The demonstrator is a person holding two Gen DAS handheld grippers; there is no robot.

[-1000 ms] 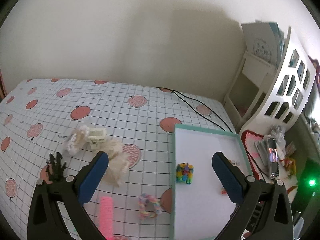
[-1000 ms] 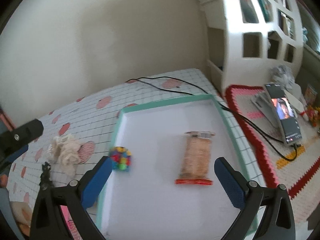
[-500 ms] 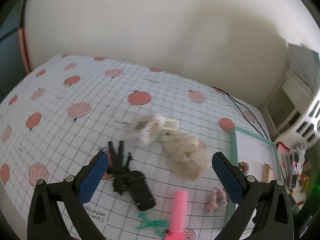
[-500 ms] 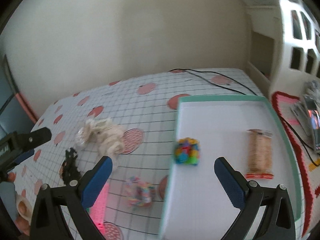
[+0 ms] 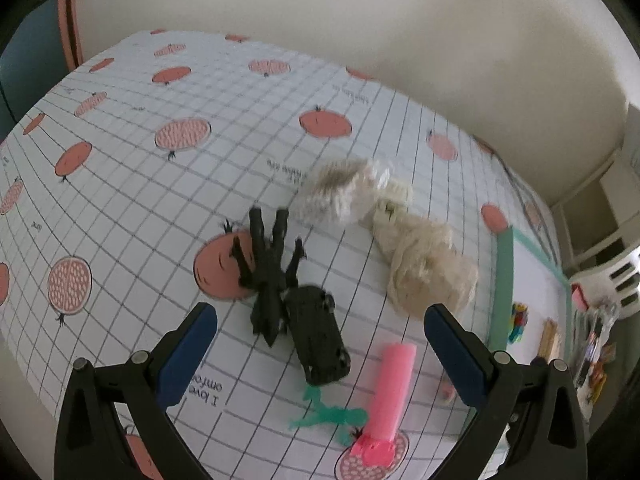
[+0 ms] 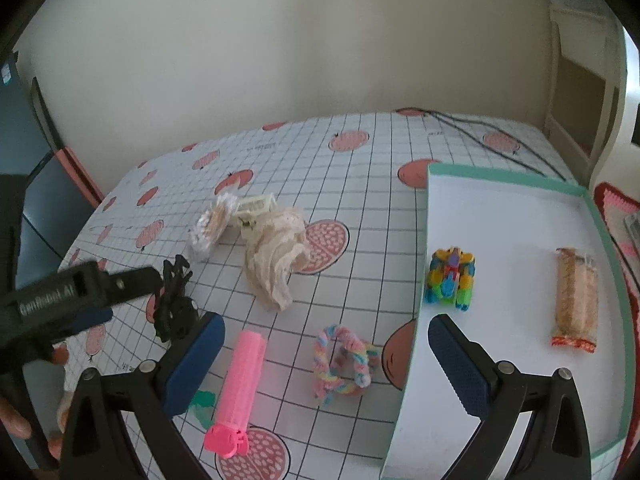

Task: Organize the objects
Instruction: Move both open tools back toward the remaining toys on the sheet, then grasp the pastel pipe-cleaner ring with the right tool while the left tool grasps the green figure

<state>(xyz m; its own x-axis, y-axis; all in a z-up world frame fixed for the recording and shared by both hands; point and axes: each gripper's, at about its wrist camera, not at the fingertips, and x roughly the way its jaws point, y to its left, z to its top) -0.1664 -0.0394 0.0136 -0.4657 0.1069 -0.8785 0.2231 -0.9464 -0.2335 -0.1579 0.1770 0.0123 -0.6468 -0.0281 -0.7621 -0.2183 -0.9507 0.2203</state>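
Observation:
A black toy car [image 5: 318,340] and a black claw clip [image 5: 268,264] lie on the fruit-print cloth, framed by my open left gripper [image 5: 320,356], which hovers just above them. A pink tube [image 5: 390,396] and a green piece [image 5: 326,416] lie to their right. My right gripper [image 6: 324,364] stands open over the pastel braided ring [image 6: 344,364], with the pink tube [image 6: 240,384] at its left finger. The teal-rimmed tray [image 6: 504,176] holds a multicoloured toy [image 6: 452,278] and a wrapped snack bar [image 6: 576,298].
A cream lace bundle [image 6: 276,264], a white clip [image 6: 256,206] and a bagged white item [image 6: 210,226] lie mid-table. A black cable [image 6: 480,132] runs along the far edge. The left tool's body [image 6: 76,292] and a hand [image 6: 16,424] show at the left. A white shelf [image 6: 580,80] stands at right.
Both grippers have swung left, away from the tray toward the loose items. The left one has closed in on the black car and clip; both stay open.

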